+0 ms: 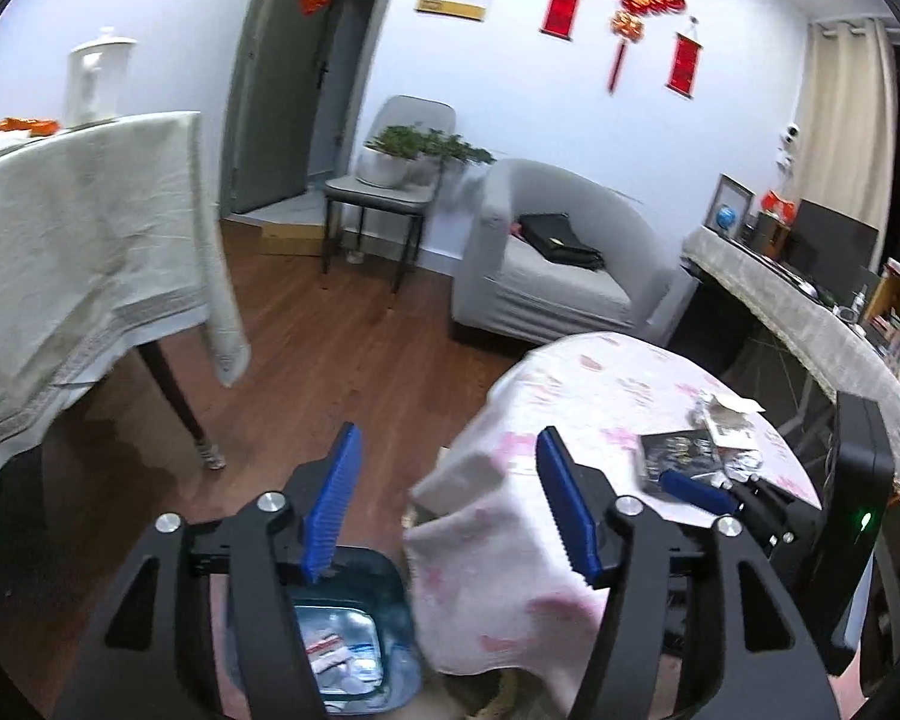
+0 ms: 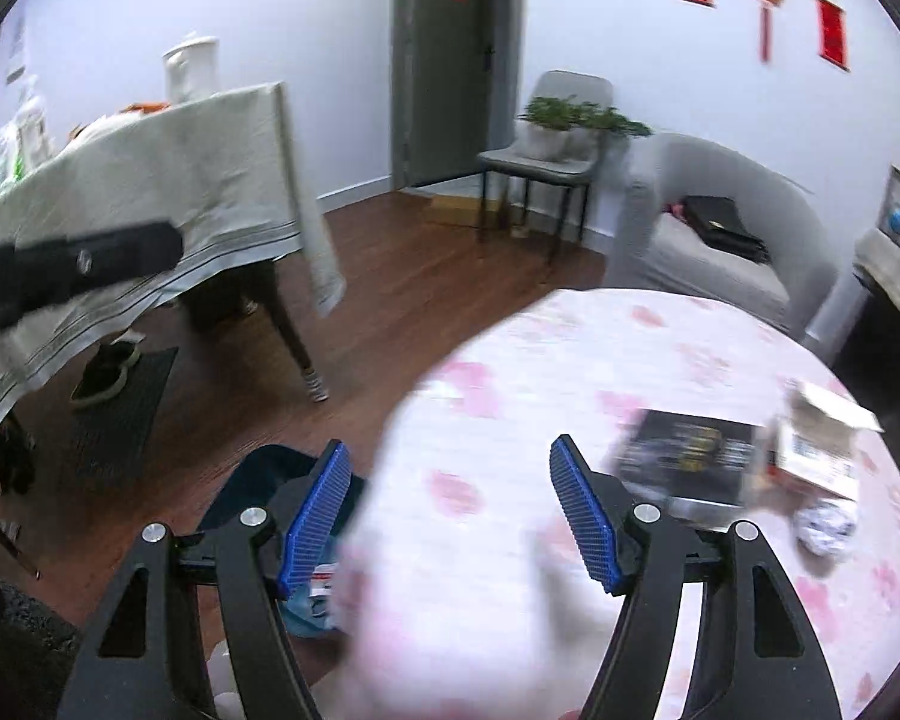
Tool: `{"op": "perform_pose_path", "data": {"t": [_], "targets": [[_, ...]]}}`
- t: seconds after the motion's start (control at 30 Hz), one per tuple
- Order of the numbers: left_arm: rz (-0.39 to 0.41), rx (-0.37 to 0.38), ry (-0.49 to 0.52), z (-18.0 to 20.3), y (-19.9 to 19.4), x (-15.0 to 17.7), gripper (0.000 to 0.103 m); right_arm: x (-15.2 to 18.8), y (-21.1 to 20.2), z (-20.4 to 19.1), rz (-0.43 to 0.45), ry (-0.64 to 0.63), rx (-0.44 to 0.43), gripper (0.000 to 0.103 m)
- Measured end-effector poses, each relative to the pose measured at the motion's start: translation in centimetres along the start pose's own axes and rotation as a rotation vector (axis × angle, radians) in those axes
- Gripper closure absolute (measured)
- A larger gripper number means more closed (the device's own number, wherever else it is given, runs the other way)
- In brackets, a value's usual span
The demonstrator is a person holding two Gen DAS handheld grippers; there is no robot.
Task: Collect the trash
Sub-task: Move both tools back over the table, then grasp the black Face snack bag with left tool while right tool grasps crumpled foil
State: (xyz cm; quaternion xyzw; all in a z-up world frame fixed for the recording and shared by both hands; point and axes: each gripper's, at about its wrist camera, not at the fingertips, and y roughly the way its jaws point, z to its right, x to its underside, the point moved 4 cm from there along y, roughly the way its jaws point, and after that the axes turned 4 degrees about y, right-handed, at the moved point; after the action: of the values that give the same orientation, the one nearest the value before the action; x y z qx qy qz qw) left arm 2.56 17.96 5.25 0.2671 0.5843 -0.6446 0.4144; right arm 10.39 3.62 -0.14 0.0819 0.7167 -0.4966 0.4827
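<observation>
Left claw [image 1: 450, 504] agape, bin [image 1: 354, 630] below

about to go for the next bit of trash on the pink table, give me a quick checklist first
1. Left gripper empty: ok, open with nothing between its pads.
2. Right gripper empty: ok, open and clear.
3. Trash left on the round table: ok, a dark packet, a paper box and a crumpled foil ball lie together at its right side.
4. Bin reachable: ok, beside the table on the floor, with litter inside.
5. Bin has room: cannot tell.
</observation>
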Motion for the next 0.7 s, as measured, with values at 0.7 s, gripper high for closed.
{"op": "perform_pose_path", "data": {"t": [0.7], "targets": [[-0.209,0.259,0.032,13.5,12.8,3.2,0.021,4.2,-5.3,17.1,0.019,0.188,0.150,0.014]]}}
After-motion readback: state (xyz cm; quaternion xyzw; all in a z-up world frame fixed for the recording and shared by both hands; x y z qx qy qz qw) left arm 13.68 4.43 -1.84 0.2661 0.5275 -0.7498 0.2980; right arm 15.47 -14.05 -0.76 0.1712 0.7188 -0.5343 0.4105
